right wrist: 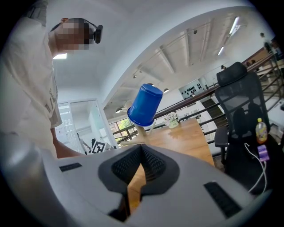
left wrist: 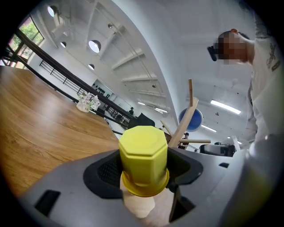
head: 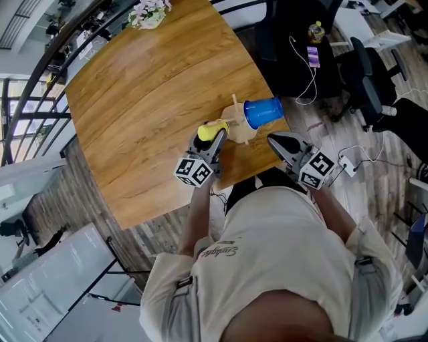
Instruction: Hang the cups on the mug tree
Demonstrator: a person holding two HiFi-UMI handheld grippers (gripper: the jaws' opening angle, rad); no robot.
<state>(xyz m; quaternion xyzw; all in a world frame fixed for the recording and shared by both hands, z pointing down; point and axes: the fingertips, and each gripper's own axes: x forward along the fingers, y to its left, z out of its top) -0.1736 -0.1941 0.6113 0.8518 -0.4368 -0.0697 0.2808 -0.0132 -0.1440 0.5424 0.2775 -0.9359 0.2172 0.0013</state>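
Note:
The wooden mug tree (head: 239, 125) stands near the table's front right corner, and a blue cup (head: 262, 112) hangs tilted on one of its pegs. My left gripper (head: 212, 139) is just left of the tree, shut on a yellow cup (head: 208, 131). In the left gripper view the yellow cup (left wrist: 143, 153) fills the gap between the jaws of the left gripper (left wrist: 146, 172), with the tree (left wrist: 185, 122) and blue cup (left wrist: 191, 119) behind it. My right gripper (head: 274, 141) is to the right of the tree, shut and empty. In its own view the right gripper (right wrist: 141, 155) points up at the blue cup (right wrist: 145, 105).
A flower pot (head: 148, 13) sits at the far edge of the wooden table (head: 147, 113). To the right of the table are a black office chair (head: 374, 80), a desk with a bottle (head: 315, 31) and cables on the floor. The person's body is close below the table's front edge.

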